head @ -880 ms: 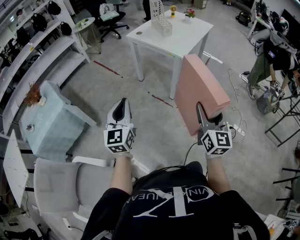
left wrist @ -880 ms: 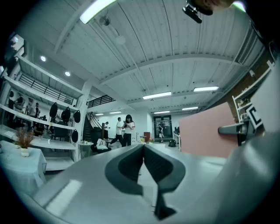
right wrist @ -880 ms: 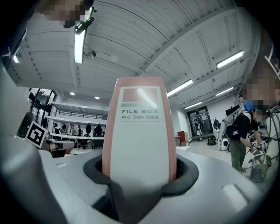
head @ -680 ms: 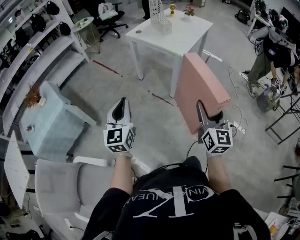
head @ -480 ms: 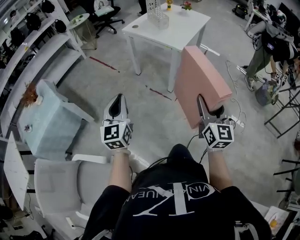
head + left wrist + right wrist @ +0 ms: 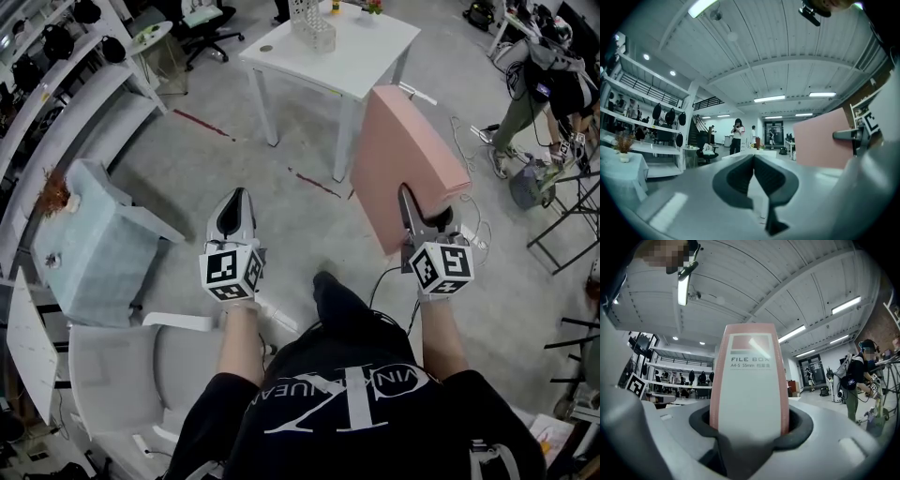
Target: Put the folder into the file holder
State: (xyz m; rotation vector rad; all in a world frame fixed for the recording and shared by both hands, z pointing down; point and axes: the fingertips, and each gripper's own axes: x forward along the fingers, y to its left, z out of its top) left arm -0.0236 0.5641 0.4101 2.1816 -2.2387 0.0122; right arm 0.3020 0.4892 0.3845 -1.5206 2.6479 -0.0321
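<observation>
Right tool (image 6: pixel 413 212) clenched on pink folder (image 6: pixel 408 155) (lower spine hidden), left tool (image 6: pixel 234 204) closed, empty, file holder (image 6: pixel 312 25) cut off

Matt pink folder (image 6: pixel 403 169), smooth white table (image 6: pixel 361 56), rough grey concrete floor (image 6: pixel 281 216)

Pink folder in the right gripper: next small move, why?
Probably carry it forward toward the white table: the right gripper is shut on the pink folder, upright above the floor, and the mesh file holder stands on that table, well ahead.
</observation>
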